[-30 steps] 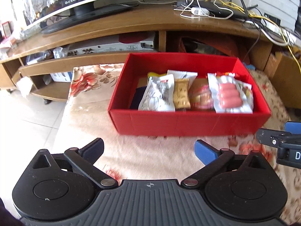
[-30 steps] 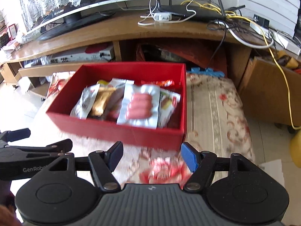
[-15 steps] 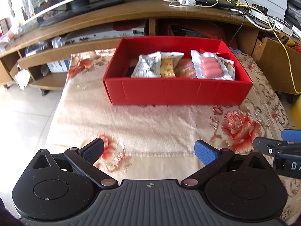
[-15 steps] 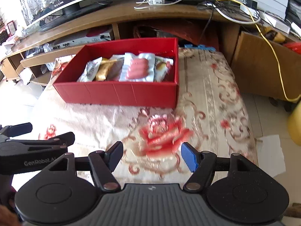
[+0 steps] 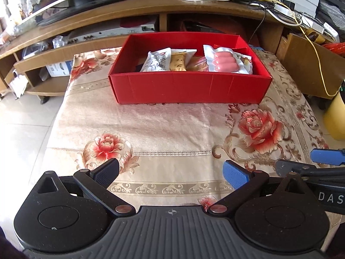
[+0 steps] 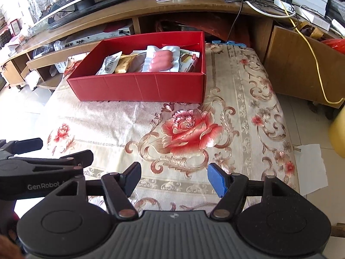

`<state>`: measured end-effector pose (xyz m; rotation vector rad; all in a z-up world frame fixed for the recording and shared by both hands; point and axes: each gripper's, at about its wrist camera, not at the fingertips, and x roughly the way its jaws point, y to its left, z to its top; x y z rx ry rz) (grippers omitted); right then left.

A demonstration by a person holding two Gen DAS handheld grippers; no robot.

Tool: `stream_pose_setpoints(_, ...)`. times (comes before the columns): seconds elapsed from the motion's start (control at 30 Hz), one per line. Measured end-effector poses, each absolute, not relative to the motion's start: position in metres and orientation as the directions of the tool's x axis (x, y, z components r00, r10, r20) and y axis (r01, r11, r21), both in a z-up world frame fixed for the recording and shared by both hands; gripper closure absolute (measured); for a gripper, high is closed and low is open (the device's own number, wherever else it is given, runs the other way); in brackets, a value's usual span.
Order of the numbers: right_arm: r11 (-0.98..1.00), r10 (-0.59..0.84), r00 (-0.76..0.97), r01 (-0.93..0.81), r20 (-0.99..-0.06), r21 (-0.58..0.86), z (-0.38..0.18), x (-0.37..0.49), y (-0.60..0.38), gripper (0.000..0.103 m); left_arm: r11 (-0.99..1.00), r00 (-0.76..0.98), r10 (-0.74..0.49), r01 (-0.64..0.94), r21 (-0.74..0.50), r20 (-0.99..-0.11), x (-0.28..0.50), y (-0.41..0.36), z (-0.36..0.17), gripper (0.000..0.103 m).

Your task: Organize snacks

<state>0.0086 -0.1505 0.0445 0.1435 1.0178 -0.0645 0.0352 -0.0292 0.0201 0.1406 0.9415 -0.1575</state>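
Observation:
A red box (image 5: 189, 87) (image 6: 138, 86) stands at the far side of a floral-cloth table (image 5: 161, 129) (image 6: 237, 112). Several snack packs lie in it, among them a pink sausage pack (image 5: 224, 61) (image 6: 161, 58), a white pouch (image 5: 156, 61) (image 6: 108, 63) and a tan biscuit pack (image 5: 177, 62) (image 6: 123, 64). My left gripper (image 5: 170, 173) is open and empty over the near cloth. My right gripper (image 6: 174, 179) is open and empty, to the right of the left one. Both are well short of the box.
A wooden TV stand (image 5: 151, 6) with a monitor, router and cables runs behind the table. A yellow container (image 5: 336, 116) stands at the right. A wooden cabinet (image 6: 301, 69) sits to the right. White paper (image 6: 310, 168) lies on the floor.
Both grippers have pulled back from the box toward me, so the box looks smaller and more cloth shows. Both stay open and empty.

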Motion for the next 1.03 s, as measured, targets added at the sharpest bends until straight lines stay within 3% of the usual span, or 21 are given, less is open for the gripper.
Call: stream_pose_setpoints(1.03, 0.99, 0.012, 0.509, 0.112, -0.861, 0.08, 0.0413, -0.0014, -0.1455, 0.036, 0.984, 0.548, -0.075, 0.175, 0.026, -0.833, 0.0275, -0.0277, 0.0138, 0.0)
